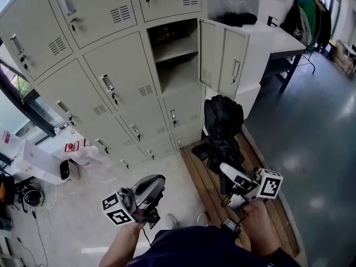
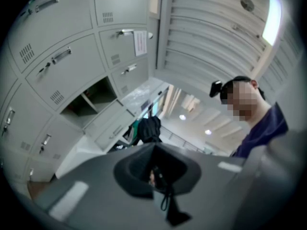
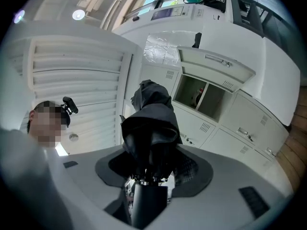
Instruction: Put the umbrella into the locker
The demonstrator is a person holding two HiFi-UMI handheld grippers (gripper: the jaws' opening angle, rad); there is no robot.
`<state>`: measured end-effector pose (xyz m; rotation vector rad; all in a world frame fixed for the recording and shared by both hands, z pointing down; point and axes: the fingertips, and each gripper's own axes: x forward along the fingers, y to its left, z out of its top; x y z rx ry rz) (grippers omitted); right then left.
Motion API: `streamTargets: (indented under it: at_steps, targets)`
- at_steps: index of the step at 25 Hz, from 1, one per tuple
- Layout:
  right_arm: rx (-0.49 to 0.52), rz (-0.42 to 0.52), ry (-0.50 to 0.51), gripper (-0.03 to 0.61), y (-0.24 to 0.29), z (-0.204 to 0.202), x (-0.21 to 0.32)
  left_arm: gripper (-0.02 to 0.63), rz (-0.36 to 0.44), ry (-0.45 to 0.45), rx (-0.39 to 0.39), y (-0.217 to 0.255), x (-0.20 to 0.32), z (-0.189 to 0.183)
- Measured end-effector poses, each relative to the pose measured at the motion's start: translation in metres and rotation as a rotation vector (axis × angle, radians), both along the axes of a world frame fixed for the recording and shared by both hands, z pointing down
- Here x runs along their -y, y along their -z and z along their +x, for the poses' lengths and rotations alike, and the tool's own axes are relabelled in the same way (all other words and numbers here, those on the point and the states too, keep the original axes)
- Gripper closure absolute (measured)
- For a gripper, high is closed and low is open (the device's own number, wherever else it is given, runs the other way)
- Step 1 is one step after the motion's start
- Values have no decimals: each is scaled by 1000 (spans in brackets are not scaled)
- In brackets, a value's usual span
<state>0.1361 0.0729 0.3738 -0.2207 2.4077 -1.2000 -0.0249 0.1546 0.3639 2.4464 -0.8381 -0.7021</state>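
Right gripper (image 1: 231, 177) jaws clamped black folded umbrella (image 1: 222, 129) by handle. Tip aimed up toward open locker compartment (image 1: 177, 57), still below it, ready for insertion. Left gripper (image 1: 147, 192) jaws stood together, empty, held low clear of compartment.

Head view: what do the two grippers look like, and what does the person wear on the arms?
Each gripper carries a white cube with black square markers. The left gripper has a rounded grey and black shell; the right gripper is white with black parts. Thin dark cables hang below them. The person wears a dark blue top; the forearms are uncovered.
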Motion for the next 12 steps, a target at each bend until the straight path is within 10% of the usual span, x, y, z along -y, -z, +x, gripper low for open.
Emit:
streamTargets:
  at_steps: [12]
  targets:
    - [-35, 48, 39, 367, 5, 37, 8, 614, 24, 60, 102, 6, 12, 56]
